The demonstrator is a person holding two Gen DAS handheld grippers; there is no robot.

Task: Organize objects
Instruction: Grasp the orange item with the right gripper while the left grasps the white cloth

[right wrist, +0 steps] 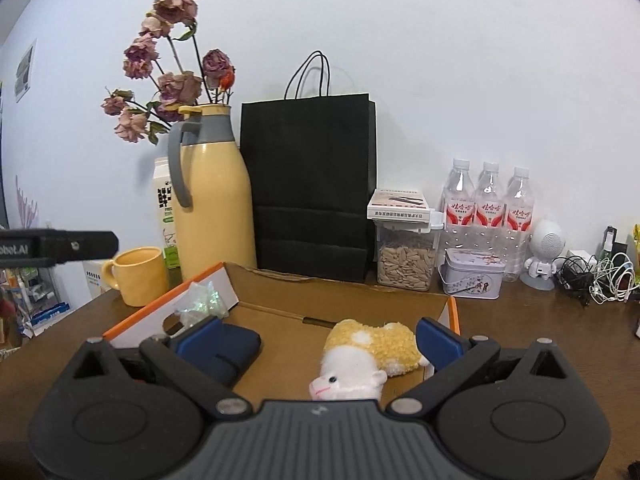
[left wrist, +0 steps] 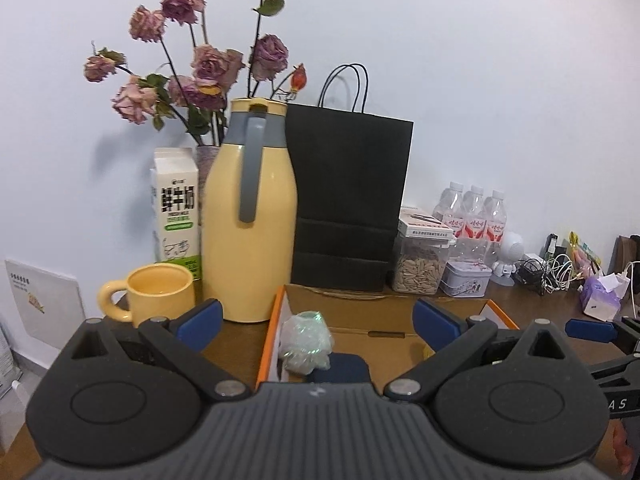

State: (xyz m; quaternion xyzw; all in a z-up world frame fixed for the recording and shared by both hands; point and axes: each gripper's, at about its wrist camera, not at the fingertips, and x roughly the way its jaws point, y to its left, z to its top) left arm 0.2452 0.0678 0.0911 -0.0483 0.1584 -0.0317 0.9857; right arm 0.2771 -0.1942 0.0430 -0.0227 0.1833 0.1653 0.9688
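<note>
milk carton (left wrist: 176, 208): 鲜牛奶 | left gripper (right wrist: 72, 245) side: "bot.AI"

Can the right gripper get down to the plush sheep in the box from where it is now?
Probably yes. The right gripper is open with the plush sheep lying uncovered between its fingers in the open cardboard box; the navy pouch sits off to the side.

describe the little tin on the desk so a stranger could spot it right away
Find the tall black paper bag against the wall, then look right past the clear jar of seeds. The tin sits in front of the three water bottles: low, pale, boxy, with a lid and a printed picture, the only metal container there.
</note>
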